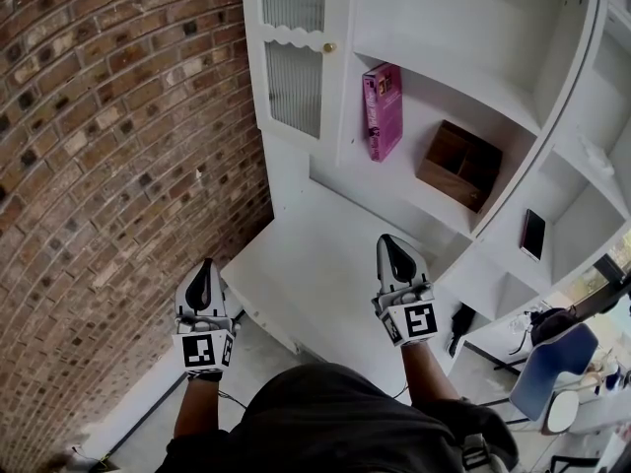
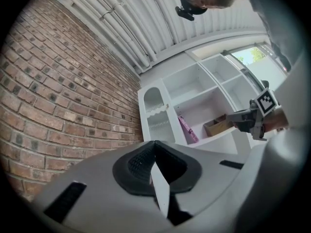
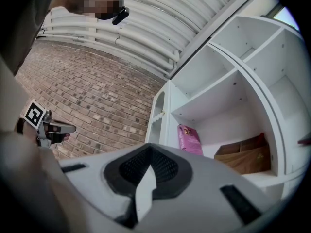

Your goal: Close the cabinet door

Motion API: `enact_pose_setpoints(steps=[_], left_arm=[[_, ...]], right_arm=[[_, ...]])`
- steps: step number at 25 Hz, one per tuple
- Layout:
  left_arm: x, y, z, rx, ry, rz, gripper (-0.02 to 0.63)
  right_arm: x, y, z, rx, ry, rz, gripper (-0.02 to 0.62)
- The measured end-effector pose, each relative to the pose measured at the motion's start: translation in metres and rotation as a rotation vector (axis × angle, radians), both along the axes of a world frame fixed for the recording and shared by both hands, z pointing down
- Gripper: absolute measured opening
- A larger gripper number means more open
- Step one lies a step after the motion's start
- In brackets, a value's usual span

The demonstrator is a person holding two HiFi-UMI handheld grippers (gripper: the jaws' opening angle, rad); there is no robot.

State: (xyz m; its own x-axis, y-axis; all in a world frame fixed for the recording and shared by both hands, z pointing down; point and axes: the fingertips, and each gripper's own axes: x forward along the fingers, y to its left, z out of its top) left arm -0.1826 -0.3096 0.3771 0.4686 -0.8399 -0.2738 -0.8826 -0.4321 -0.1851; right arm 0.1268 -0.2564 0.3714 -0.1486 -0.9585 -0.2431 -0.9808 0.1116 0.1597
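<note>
Head view, looking steeply down: a white cabinet (image 1: 463, 28) with open shelves fills the upper right of the frame, and a brick wall (image 1: 108, 166) fills the left. The cabinet door (image 1: 294, 77), white w/ ribbed glass panels and a scalloped rail, is seen at top centre. Its small brass knob (image 1: 328, 46) sits right beside the upright of the next compartment, and the door appears flush w/ the cabinet front, i.e. closed. Neither gripper is touching it. The left gripper (image 1: 205, 267) is held low at lower left, in front of the brick wall and well apart from the door. Its jaws are pressed together w/ nothing between them, as confirmed in the left gripper view (image 2: 154, 142). The right gripper (image 1: 392, 246) is held at lower centre-right over the cabinet's white ledge (image 1: 315, 264). Its jaws are likewise closed tight and empty, as shown in the right gripper view (image 3: 148, 147). A pink book (image 1: 382, 109) stands upright in the compartment just right of the door. A brown wooden box (image 1: 459, 164) is set further right on the same shelf. A dark flat slab (image 1: 533, 234), too small to identify, leans in a compartment at mid right. A blue chair (image 1: 552, 368) is seen at lower right.
</note>
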Motion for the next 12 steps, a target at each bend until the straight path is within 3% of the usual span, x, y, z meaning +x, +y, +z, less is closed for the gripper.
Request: enact_pose_setpoints(steps=[12], left_arm=[[-0.0019, 0.0031, 0.0079, -0.019, -0.006, 0.003, 0.003]], right_arm=[[-0.0089, -0.0002, 0.0002, 0.001, 0.012, -0.016, 0.000]])
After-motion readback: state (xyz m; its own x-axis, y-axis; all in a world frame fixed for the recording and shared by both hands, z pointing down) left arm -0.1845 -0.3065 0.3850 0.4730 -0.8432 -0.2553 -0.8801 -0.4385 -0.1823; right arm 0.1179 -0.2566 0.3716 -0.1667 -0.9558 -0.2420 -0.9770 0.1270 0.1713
